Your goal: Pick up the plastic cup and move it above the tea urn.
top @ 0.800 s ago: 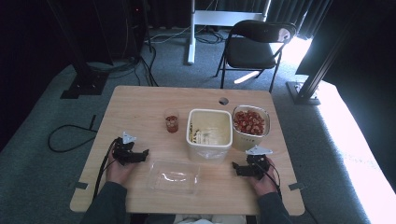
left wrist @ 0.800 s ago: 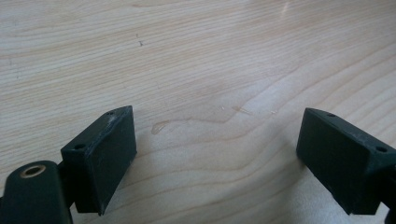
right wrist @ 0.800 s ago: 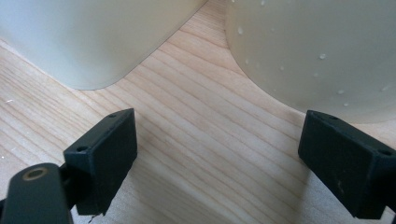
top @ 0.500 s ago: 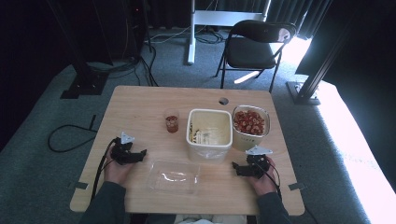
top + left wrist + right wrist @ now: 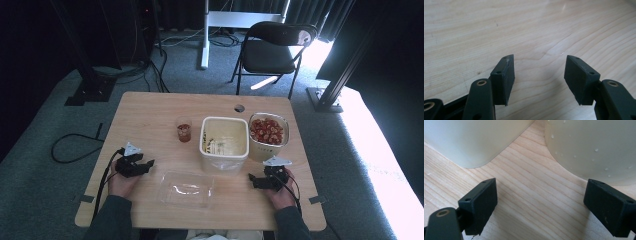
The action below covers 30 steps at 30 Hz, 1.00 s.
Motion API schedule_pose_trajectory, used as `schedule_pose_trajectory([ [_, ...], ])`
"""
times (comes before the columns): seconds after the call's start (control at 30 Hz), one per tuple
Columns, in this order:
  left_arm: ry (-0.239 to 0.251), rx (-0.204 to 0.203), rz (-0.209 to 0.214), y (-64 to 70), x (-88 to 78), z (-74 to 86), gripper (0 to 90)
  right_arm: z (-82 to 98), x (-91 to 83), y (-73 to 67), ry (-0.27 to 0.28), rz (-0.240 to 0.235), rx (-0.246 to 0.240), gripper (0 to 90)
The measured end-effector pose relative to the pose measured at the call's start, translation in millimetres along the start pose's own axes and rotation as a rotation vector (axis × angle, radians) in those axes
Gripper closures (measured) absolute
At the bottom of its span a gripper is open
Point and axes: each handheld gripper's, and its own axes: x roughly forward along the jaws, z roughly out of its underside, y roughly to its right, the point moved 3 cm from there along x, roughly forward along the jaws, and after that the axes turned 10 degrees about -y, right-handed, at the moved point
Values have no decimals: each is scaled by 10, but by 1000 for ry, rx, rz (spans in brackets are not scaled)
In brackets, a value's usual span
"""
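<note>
My left gripper (image 5: 148, 164) rests on the wooden table (image 5: 150, 115) at the left, held by a hand, jaws pointing right. In the left gripper view it (image 5: 539, 75) stands open over bare wood with nothing between its fingers. My right gripper (image 5: 253, 181) lies at the right front, jaws pointing left. In the right gripper view it (image 5: 541, 202) is open wide, close to the square white container (image 5: 474, 140) and the round tub (image 5: 594, 147), touching neither. A clear plastic tray (image 5: 187, 187) lies flat between the two grippers.
The square white container (image 5: 224, 137) stands mid-table beside the round tub of red pieces (image 5: 268, 132). A small cup with red contents (image 5: 184, 130) stands to their left. A cable hole (image 5: 239, 108) is near the far edge. A black chair (image 5: 272, 50) stands beyond the table.
</note>
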Motion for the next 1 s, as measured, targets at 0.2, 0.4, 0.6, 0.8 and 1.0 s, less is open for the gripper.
schedule_pose_trajectory([
  [0.2,52,-7,76,50,-207,-9,403,0,0,0,0,0,0,112],
  [0.4,75,0,113,127,-394,1,379,0,0,0,0,0,0,112],
  [0.6,91,28,123,255,-570,-14,370,1,0,-1,0,1,1,112],
  [0.8,97,65,161,455,-652,-54,370,2,-1,-2,1,3,4,112],
  [1.0,74,114,219,704,-596,-97,370,3,-2,-3,1,5,6,112],
])
